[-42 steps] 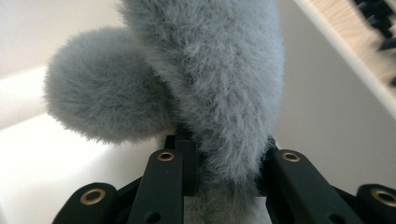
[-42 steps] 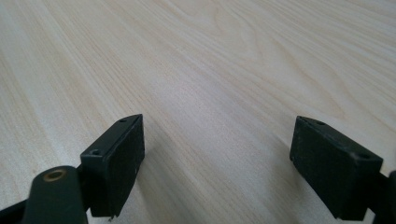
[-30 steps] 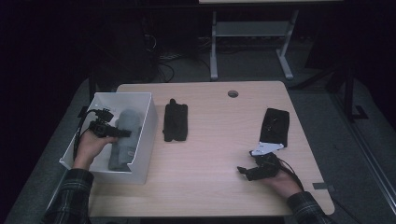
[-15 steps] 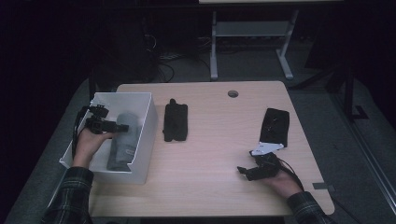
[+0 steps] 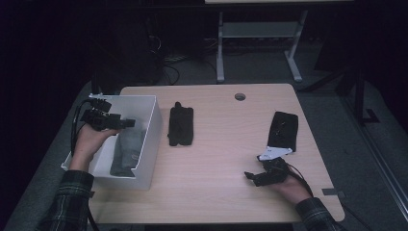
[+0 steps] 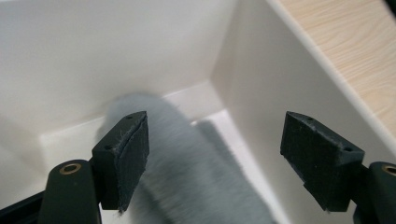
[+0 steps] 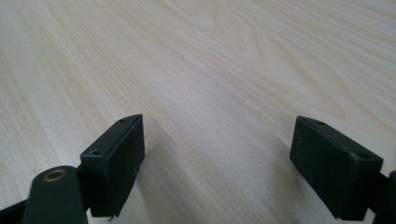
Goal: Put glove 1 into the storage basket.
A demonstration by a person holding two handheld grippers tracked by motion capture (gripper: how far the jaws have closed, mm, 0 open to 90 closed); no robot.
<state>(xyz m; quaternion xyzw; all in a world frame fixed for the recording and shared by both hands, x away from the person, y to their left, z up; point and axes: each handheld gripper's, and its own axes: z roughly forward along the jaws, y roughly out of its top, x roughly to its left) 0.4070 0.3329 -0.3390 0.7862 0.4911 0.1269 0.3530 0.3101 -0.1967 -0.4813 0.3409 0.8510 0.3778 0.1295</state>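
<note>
Hovered with left gripper (image 5: 129, 123) spread over grey folded cloth (image 5: 126, 153) in white rectangular box (image 5: 153, 130); probably next, the black cloth (image 5: 181, 127).

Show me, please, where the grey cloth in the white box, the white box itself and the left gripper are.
grey cloth (image 5: 126, 151): high view, the middle of the folded piece lying in the box.
white box (image 5: 150, 137): high view, its right wall.
left gripper (image 6: 215, 156): left gripper view, midway between its open jaws.
</note>
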